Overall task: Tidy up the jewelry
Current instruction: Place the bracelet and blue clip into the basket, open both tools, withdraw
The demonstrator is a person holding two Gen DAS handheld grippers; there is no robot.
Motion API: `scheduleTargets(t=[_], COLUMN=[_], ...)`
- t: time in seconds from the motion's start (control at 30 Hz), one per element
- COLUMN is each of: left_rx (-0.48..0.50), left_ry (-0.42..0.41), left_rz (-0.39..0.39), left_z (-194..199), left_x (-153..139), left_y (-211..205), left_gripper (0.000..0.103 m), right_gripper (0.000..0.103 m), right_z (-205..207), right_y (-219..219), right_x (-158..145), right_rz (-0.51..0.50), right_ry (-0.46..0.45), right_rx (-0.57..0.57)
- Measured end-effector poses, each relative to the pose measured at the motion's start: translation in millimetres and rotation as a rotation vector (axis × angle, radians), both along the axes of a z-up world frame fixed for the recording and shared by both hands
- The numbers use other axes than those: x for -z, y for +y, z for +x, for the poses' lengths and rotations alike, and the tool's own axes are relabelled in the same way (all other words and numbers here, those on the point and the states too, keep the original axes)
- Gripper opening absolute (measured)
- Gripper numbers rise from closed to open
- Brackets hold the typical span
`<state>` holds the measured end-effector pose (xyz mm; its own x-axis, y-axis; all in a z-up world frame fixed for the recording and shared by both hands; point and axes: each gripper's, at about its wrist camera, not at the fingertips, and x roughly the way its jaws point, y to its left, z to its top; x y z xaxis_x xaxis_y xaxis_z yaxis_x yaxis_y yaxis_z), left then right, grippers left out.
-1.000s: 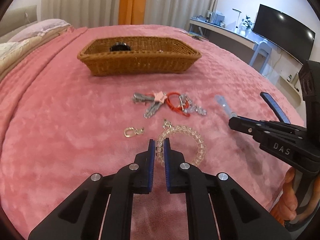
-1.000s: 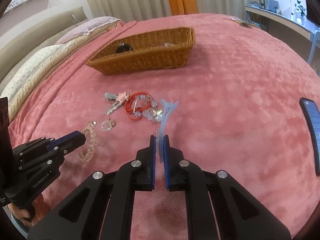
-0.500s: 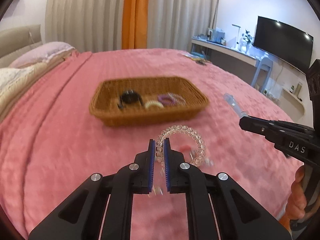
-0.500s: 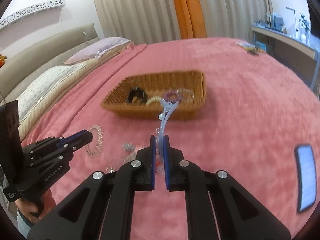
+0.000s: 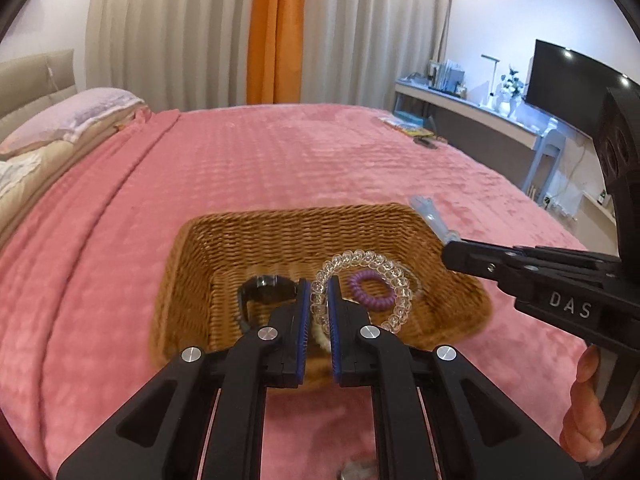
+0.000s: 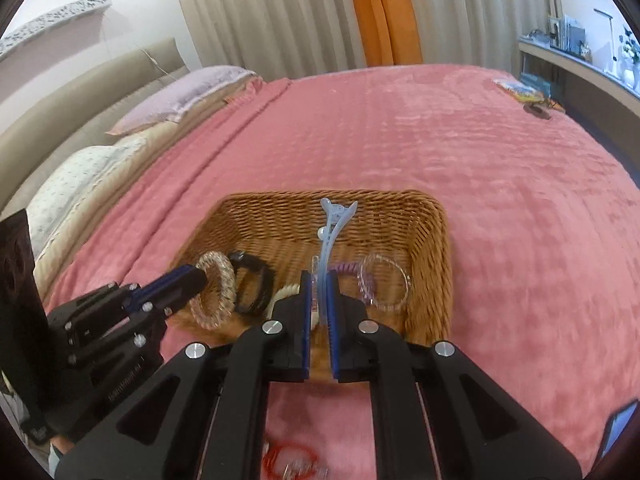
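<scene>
My left gripper [image 5: 319,292] is shut on a clear spiral coil bracelet [image 5: 384,268] and holds it over the wicker basket [image 5: 280,236] on the pink bed. My right gripper [image 6: 319,284] is shut on a light blue hair clip [image 6: 332,224] that stands up over the same basket [image 6: 428,248]. The left gripper [image 6: 192,280] with the bracelet [image 6: 214,292] shows at the left of the right wrist view. The right gripper [image 5: 452,250] with the clip [image 5: 432,216] shows at the right of the left wrist view. In the basket lie a black band [image 5: 264,286], a purple coil tie [image 5: 370,290] and a clear bangle [image 6: 386,282].
Red cord and small jewelry [image 6: 292,460] lie on the pink blanket [image 6: 520,220] below the right gripper. A phone [image 6: 618,426] lies at the right edge. Pillows [image 6: 180,96] are at the left. A desk and TV [image 5: 560,80] stand beyond the bed's right side.
Both grippers have lifted off the blanket with bracelet and clip and moved forward to hover over the basket. The loose jewelry has dropped below the views.
</scene>
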<state>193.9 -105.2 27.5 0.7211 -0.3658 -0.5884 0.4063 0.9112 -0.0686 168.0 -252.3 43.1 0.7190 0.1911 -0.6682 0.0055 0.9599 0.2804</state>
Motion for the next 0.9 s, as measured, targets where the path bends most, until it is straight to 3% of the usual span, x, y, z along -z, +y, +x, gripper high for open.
scheduleTargets(t=[0.3, 0.73, 0.9], left_rx=[0.000, 0.016, 0.018], left_ry=[0.067, 0.104, 0.087], left_rz=[-0.007, 0.031, 0.006], left_z=[39, 39, 27], left_x=[28, 42, 30], left_y=[-7, -12, -3], left_gripper=[0.007, 0.008, 0.032], right_gripper=[0.006, 0.006, 0.008], right_z=[58, 65, 54], right_y=[-5, -1, 0], right_x=[41, 61, 53], right_rz=[-0.014, -0.025, -0.031], right_ry=[0.122, 0.201, 0.206], right_rx=[0.002, 0.001, -0.010])
